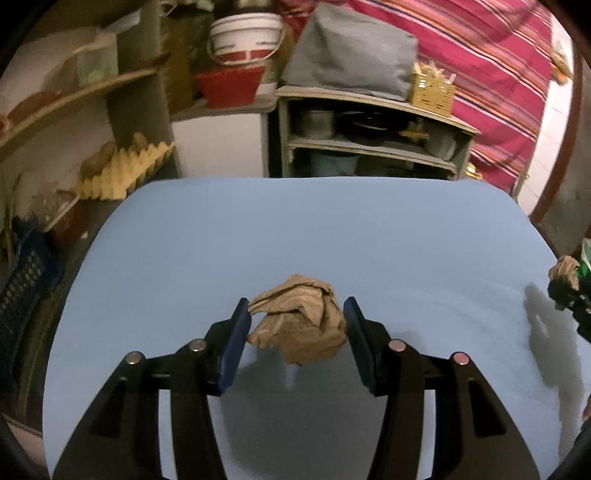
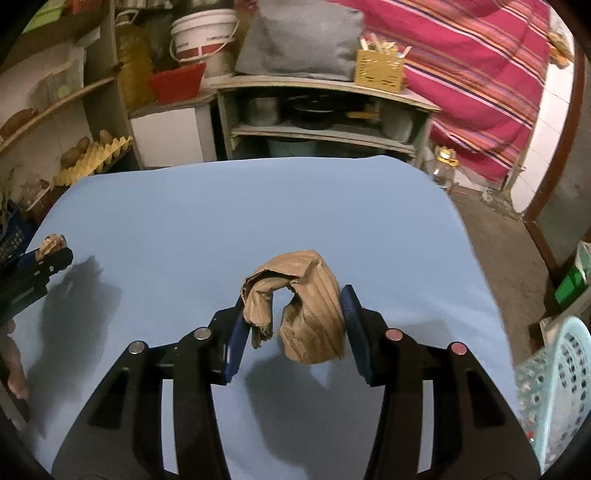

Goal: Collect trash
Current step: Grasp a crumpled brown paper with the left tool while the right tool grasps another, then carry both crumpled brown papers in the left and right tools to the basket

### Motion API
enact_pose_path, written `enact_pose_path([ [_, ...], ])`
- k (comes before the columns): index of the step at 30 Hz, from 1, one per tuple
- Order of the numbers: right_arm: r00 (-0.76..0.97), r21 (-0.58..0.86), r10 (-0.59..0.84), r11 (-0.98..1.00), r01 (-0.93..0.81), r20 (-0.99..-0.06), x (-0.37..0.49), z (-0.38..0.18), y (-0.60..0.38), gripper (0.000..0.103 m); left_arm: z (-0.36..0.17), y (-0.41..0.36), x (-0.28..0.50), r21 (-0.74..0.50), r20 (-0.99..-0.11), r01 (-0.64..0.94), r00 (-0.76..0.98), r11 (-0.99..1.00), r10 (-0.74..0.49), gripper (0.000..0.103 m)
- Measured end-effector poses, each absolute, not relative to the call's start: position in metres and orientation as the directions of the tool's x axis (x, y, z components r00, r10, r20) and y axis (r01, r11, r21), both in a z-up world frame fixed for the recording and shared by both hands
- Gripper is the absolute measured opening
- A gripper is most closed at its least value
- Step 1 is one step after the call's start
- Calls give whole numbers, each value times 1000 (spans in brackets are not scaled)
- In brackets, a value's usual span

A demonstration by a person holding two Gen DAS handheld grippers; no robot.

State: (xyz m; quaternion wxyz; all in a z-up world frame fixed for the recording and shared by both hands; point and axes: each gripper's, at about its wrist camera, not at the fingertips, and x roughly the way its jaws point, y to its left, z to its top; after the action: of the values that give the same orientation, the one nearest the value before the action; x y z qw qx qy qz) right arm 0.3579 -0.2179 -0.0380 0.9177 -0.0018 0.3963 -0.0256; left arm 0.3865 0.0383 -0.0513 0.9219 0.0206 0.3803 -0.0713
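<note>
Both the left gripper (image 1: 297,332) and the right gripper (image 2: 293,325) have black, angular arms with blue fingers (image 1: 232,350) (ribbed faces) and round silver and pinkish screws (image 2: 393,334).

White bucket (image 2: 205,35), yellow egg tray (image 1: 122,171), striped cloth (image 2: 480,74).

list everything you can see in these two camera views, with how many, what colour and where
crumpled paper wad: one, brown, gripped in the left tongs, off the table
second paper wad: one, brown, gripped in the right tongs
table: one, light blue top, below both tongs
laundry basket: one, pale blue, perforated, right of the table
bucket: one, white with red, back shelf
red basket: one, under the bucket
grey bag: one, atop the shelf unit
yellow box: one, beside the grey bag
striped cloth: one, pink-red, back right
left tongs: black, blue pads, shut on paper
right tongs: same, shut on paper
</note>
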Motion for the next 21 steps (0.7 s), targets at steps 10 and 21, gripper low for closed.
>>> enact_pose_path([
  [10,724,17,-78,992,123,-686,278,-28,-285,48,-25,-14,327,8,-628,213,762,977,-161,51],
  [21,753,101,-114,967,234,-647,237,-9,-372,48,5,-91,277,32,-563,270,800,962,-206,51],
])
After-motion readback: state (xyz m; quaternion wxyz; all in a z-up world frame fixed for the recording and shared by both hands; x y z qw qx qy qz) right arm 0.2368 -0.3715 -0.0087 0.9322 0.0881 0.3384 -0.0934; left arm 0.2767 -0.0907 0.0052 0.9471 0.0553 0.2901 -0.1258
